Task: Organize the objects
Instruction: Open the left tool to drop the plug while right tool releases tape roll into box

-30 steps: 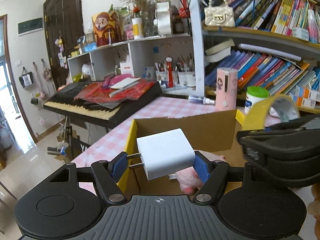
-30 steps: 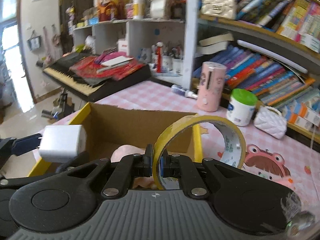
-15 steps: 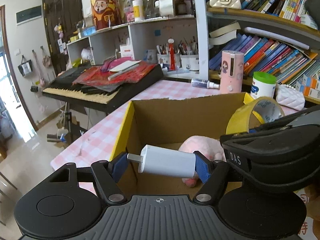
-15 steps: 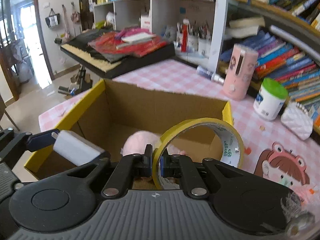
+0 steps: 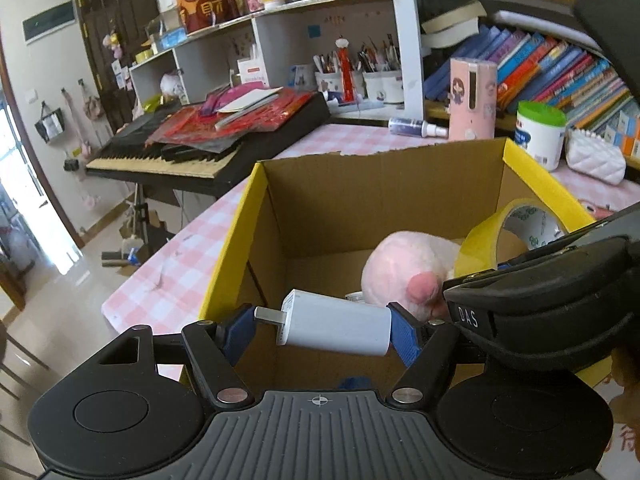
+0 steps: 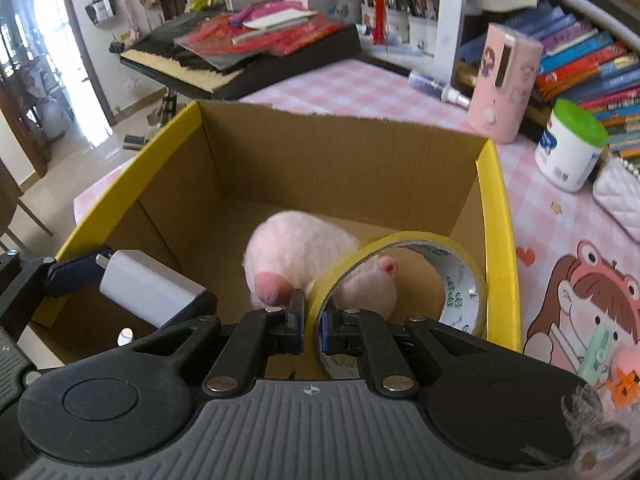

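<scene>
The left gripper (image 5: 323,330) was clamped on a white charger (image 5: 335,322), its blue fingers (image 5: 404,339) pressing the block's two ends, with the metal prongs aimed toward 9 o'clock in the left wrist view. The charger hung over the near left corner of the cardboard box (image 5: 360,196), above the box floor and not resting on it.

The right gripper (image 6: 312,326) was pinched nearly closed on the wall of a yellow tape roll (image 6: 404,280), one pad inside the ring and one outside. The roll stood on edge inside the box opening, extending from the claw toward 2 o'clock in the right wrist view, close to the box's right wall; whether it touched that wall I cannot tell.

Behind both claws, a pink plush toy (image 6: 304,256) lay on the box floor, seen partly through the roll. The box, yellow on the outside, sat on a pink checked tablecloth (image 6: 360,84). Beyond it, at 1 o'clock in the right view, stood a pink cylinder (image 6: 504,84), a white jar with a green lid (image 6: 570,148) and a white quilted purse (image 6: 620,196). At 11 o'clock a keyboard (image 6: 240,56) carried red papers.
</scene>
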`<action>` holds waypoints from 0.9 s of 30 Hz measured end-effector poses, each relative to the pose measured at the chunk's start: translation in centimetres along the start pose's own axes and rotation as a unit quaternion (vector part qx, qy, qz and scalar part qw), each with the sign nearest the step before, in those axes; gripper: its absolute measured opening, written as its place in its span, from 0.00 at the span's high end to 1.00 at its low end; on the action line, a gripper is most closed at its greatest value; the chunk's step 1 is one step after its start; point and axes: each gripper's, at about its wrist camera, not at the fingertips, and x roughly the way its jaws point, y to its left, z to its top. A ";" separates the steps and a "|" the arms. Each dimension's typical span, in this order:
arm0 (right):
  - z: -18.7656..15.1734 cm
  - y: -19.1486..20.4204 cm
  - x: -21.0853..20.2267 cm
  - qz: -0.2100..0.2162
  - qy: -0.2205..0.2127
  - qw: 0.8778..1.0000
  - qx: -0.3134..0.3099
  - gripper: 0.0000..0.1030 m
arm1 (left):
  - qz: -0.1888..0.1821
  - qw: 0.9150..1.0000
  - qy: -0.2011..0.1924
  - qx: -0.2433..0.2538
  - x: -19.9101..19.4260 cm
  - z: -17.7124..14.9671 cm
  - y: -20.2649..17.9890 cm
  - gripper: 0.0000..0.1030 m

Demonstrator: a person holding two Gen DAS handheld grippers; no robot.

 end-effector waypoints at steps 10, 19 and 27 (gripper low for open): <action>-0.1 -1.2 0.2 0.013 0.016 0.998 0.053 0.79 | -0.003 1.000 -0.002 -0.005 -0.2 0.2 0.2 0.30; -0.6 -2.3 -3.5 0.029 -0.031 0.993 0.108 0.64 | -0.030 0.996 -0.050 -0.064 -3.0 0.1 1.8 0.15; -1.3 -0.9 -6.5 0.004 -0.078 0.993 0.091 0.57 | -0.028 0.994 -0.077 -0.077 -5.3 -0.5 2.7 0.14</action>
